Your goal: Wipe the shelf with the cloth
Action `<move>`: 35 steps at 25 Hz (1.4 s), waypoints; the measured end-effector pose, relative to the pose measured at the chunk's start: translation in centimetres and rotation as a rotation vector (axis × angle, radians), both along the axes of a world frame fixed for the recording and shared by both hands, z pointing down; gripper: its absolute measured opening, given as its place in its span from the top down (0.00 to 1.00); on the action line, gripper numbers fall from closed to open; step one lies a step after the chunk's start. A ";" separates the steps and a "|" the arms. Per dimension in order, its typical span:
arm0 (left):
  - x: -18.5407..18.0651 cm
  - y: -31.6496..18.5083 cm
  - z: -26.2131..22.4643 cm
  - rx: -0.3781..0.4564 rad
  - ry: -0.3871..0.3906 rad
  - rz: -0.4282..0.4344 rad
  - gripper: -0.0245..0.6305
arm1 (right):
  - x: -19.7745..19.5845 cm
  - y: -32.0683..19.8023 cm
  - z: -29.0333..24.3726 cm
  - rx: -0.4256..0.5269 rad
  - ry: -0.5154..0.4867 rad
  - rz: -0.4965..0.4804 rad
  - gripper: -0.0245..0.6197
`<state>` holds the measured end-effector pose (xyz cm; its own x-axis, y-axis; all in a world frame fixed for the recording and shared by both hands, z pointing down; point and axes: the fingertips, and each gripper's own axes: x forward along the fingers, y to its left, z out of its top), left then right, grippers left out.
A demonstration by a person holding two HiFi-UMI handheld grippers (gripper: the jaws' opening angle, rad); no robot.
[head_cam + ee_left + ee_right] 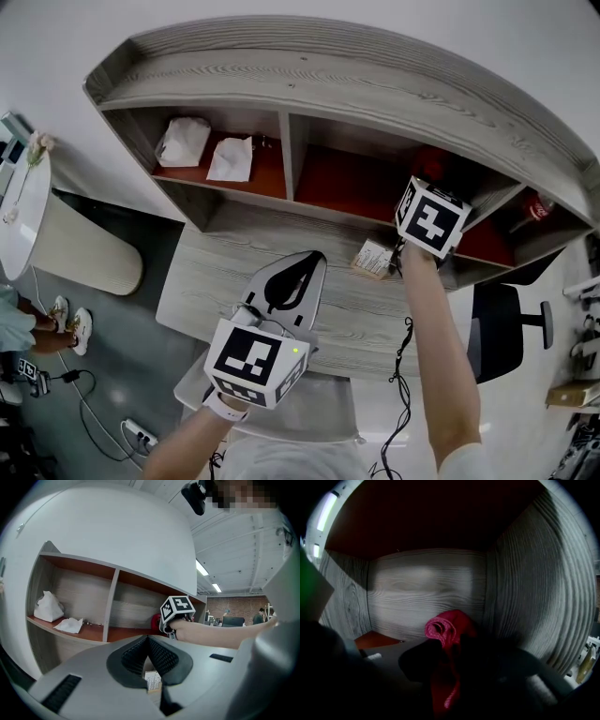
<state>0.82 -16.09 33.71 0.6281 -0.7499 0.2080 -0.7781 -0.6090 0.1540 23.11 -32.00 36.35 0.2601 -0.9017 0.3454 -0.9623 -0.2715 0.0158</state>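
The grey wood shelf has compartments with red floors. My right gripper reaches deep into the middle compartment, near its right wall, and is shut on a red cloth. The cloth bunches up above the jaws in front of the back panel. In the head view the cloth shows just past the right gripper's marker cube. My left gripper hangs lower, over the desk top, apart from the shelf. Its jaws meet at the tips with nothing held, as the left gripper view also shows.
A white bag and a crumpled white sheet lie in the left compartment. A small printed box sits on the desk below the right gripper. A red can stands in the far right compartment. An office chair is at right.
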 end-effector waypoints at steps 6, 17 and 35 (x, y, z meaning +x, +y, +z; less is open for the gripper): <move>-0.5 0.0 0.4 -0.010 -0.008 -0.010 0.95 | -2.5 -0.8 -0.2 -0.019 0.019 -0.103 0.77; -1.4 -0.1 0.5 -0.014 -0.007 -0.025 0.95 | -7.2 -2.0 0.2 -0.076 0.025 -0.324 0.78; -3.8 -1.3 0.9 -0.030 -0.012 -0.069 0.95 | -16.5 -4.0 0.2 -0.085 0.127 -0.676 0.78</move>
<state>-2.97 -17.35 34.63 0.5721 -0.7847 0.2385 -0.8202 -0.5488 0.1618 6.56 -36.03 36.53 -0.3059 -0.8515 0.4260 -0.9093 0.3939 0.1344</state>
